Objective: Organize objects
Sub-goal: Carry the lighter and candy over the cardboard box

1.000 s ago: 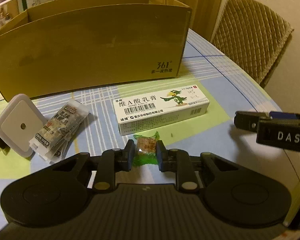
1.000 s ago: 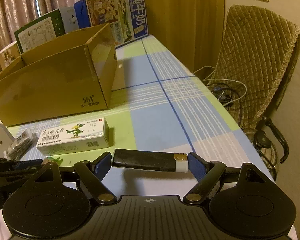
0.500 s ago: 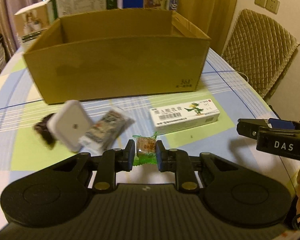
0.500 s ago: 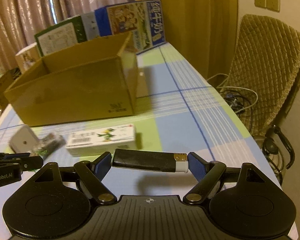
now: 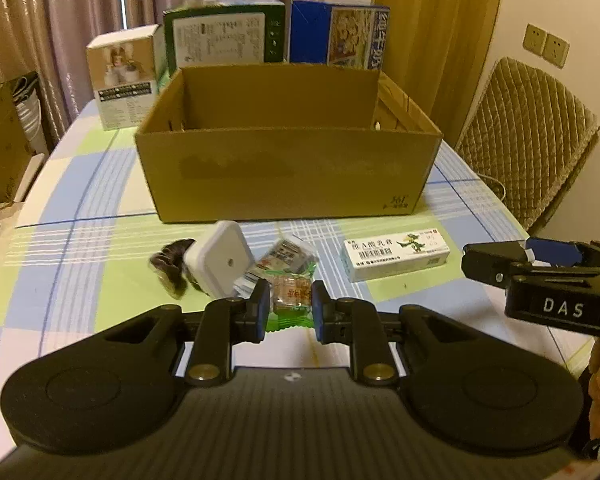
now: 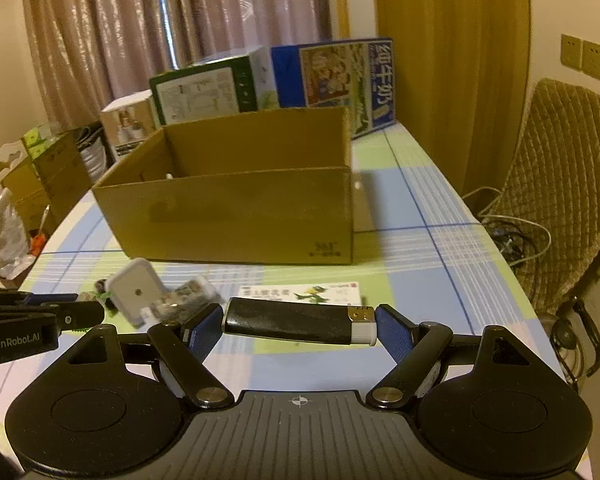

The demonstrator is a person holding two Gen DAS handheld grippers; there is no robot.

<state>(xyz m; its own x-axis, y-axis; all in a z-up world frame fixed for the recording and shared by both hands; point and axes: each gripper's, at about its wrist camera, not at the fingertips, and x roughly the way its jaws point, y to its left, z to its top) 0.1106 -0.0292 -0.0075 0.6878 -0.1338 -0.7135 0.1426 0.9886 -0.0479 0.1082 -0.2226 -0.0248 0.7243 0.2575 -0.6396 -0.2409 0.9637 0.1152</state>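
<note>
The left gripper (image 5: 288, 306) is clamped on a small candy in a clear green-edged wrapper (image 5: 291, 300), held in front of the open brown cardboard box (image 5: 288, 168). The right gripper (image 6: 300, 326) pinches a long black lighter with a white and metal end (image 6: 300, 322) lengthwise by its 2 ends, also in front of that box.

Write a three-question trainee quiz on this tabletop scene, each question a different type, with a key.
1. True or false: the left hand-held gripper grips a black lighter.
2. Multiple choice: the white medicine box lies (A) inside the cardboard box, (B) on the tablecloth in front of it, (C) on the chair.
3. Fill in: the right hand-held gripper holds the ____ by its two ends.

Key: 1 false, it grips a green-wrapped candy; 2 B; 3 lighter.
</note>
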